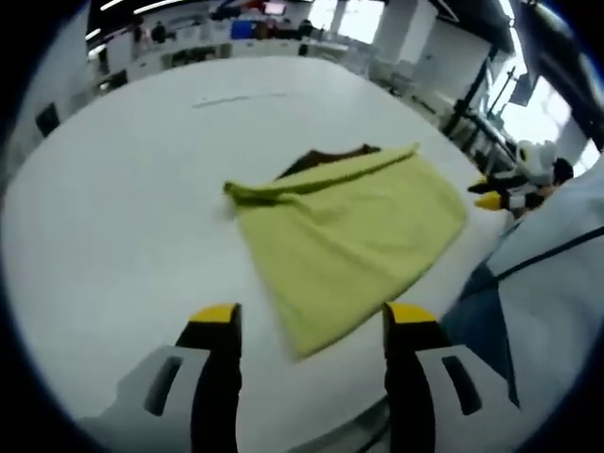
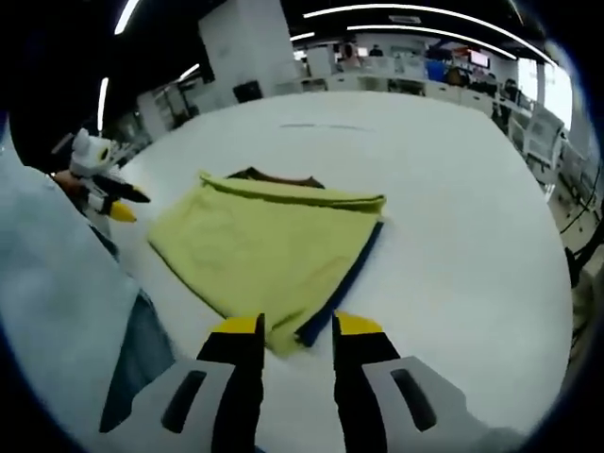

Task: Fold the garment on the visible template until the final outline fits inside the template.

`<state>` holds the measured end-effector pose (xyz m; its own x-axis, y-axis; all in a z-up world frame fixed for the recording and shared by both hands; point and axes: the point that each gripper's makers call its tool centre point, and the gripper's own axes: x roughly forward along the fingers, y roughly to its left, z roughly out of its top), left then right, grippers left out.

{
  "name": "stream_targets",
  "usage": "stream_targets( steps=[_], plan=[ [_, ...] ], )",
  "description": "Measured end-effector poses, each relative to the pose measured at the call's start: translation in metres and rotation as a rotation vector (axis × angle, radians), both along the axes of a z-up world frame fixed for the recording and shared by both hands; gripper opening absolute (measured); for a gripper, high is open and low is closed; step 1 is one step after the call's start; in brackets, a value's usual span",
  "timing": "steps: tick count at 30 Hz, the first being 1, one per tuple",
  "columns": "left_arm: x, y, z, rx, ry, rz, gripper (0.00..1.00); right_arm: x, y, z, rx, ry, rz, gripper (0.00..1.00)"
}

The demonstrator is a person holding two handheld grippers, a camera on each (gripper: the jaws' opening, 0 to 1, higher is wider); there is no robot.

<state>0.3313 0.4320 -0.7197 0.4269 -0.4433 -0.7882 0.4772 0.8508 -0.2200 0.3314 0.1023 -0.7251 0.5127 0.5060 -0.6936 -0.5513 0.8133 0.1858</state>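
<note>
A yellow-green garment [image 1: 349, 222] lies folded on the white table [image 1: 123, 208], with a rolled fold along its far edge. A dark underlay shows beneath it, brown [image 1: 330, 156] at the far side. My left gripper [image 1: 312, 316] is open wide, and the garment's near corner lies between its yellow-tipped jaws, untouched. In the right gripper view the garment [image 2: 269, 250] has a dark blue edge [image 2: 349, 283] showing under its right side and brown [image 2: 274, 176] at the far edge. My right gripper [image 2: 298, 326] stands open, with the garment's near corner just at its tips.
A person's light blue sleeve and body [image 1: 557, 283] fill the right of the left gripper view and the left [image 2: 57, 302] of the right gripper view. The other gripper shows at each side [image 1: 505, 193] [image 2: 104, 189]. Desks and chairs [image 2: 406, 71] stand beyond the table.
</note>
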Motion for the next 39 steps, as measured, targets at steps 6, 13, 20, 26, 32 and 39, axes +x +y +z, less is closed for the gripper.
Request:
stream_targets(
  steps=[6, 13, 20, 26, 32, 39],
  plan=[
    [-0.006, 0.001, -0.007, -0.006, 0.017, 0.014, 0.54, -0.008, 0.006, -0.005, 0.01, 0.029, 0.011, 0.2],
    [-0.014, 0.003, -0.017, -0.009, 0.05, 0.02, 0.53, -0.017, 0.013, -0.017, 0.022, 0.085, 0.036, 0.17],
    [-0.024, 0.007, -0.027, -0.01, 0.081, 0.029, 0.5, -0.022, 0.011, -0.025, 0.01, 0.101, 0.04, 0.12],
    [-0.028, 0.012, -0.037, -0.01, 0.104, 0.046, 0.47, -0.021, 0.016, -0.029, 0.001, 0.104, 0.054, 0.13],
    [-0.027, 0.011, -0.035, 0.002, 0.097, 0.046, 0.43, -0.021, 0.016, -0.032, -0.01, 0.104, 0.063, 0.11],
    [-0.025, -0.001, -0.035, -0.029, 0.103, 0.026, 0.28, -0.022, 0.016, -0.033, -0.013, 0.111, 0.056, 0.09]
  ],
)
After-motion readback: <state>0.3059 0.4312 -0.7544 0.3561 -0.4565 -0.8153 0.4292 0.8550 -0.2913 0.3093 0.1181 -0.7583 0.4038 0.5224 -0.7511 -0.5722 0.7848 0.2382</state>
